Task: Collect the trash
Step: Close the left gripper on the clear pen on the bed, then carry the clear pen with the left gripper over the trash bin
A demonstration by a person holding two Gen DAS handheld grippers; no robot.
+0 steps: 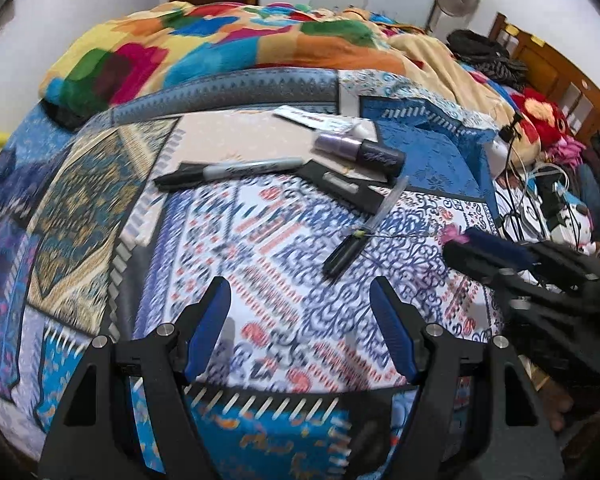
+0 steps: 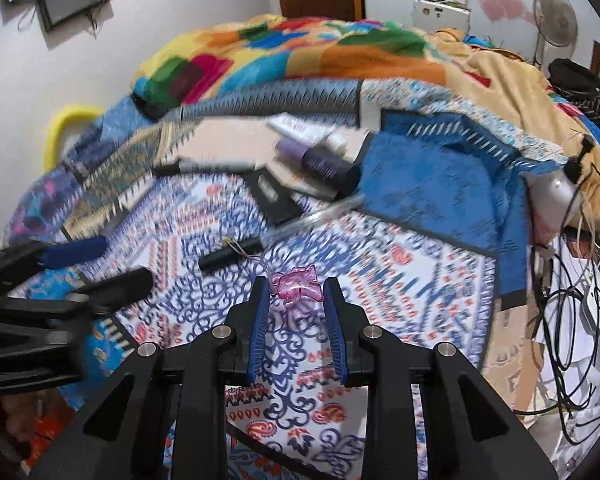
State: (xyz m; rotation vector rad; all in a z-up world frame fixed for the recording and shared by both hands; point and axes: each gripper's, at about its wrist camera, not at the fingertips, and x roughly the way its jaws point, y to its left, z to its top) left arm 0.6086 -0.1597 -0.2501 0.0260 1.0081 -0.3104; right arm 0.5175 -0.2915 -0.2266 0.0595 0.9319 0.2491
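My left gripper (image 1: 300,300) and my right gripper (image 2: 296,300) look the same. Each has two black plastic arms shaped like triangles, with round silver screws on top. The finger pads (image 1: 204,332) are blue and ridged.

Open patterned bedspread (image 1: 300,300) is being left passable ahead, while farther passage is being blocked by a marker (image 1: 228,170), a pen (image 1: 360,236), a purple bottle (image 1: 360,152) and tangled cables (image 2: 572,320).

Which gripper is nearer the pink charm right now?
Right. The right gripper has the pink charm between its fingertips; the left gripper stands open over bare bedspread, off to the charm's side.
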